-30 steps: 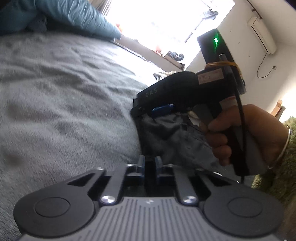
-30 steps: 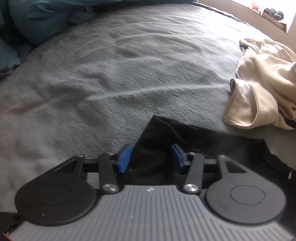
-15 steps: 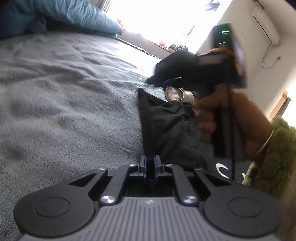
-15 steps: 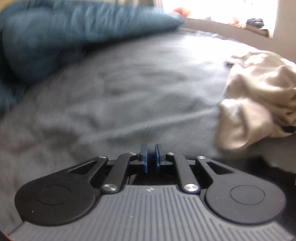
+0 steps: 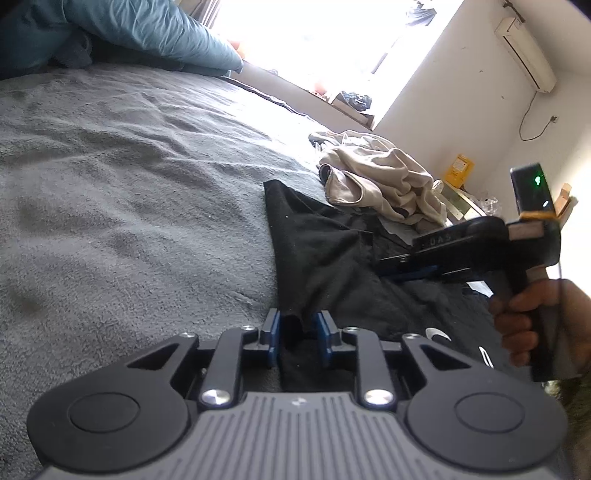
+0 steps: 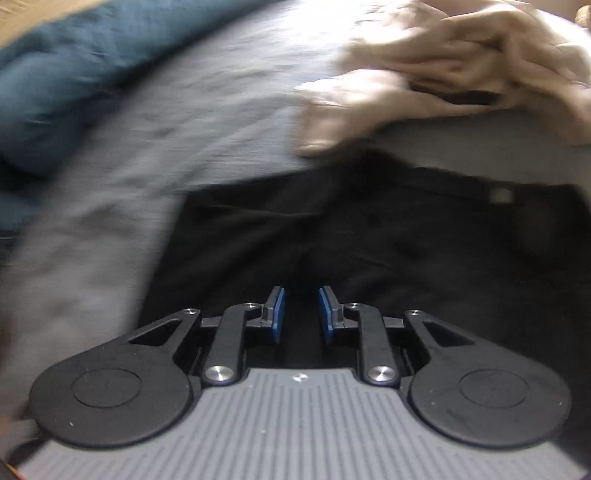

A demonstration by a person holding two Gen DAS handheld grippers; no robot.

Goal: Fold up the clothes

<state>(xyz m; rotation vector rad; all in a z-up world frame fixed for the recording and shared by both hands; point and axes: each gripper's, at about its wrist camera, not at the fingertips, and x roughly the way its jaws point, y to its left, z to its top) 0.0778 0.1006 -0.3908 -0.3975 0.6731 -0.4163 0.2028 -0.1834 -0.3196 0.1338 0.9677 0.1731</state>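
Your left gripper (image 5: 297,334) sits at six o'clock in its own view with its jaws opening; a fold of the black garment (image 5: 332,254) stands between the blue pads (image 5: 272,338), which no longer pinch it as they did a second ago, when they were pressed together on the cloth. Your right gripper (image 6: 298,314) is also opening, nothing caught between its pads, hovering over the black cloth (image 6: 369,236); half a second ago those jaws were together and the view showed mostly grey blanket. From the left camera, that right gripper (image 5: 391,267) has swung from twelve o'clock down to three o'clock, with your hand (image 5: 532,325) on its handle, low over the garment. The black garment lies spread flat on the grey blanket (image 5: 129,206), its near-left edge running straight toward twelve o'clock, a white logo near four o'clock. Beyond it, at one o'clock, the crumpled beige clothing (image 5: 380,177) lies touching its far edge. Farthest off, at eleven o'clock, rests the teal pillow (image 5: 147,29). The right view is motion-blurred.
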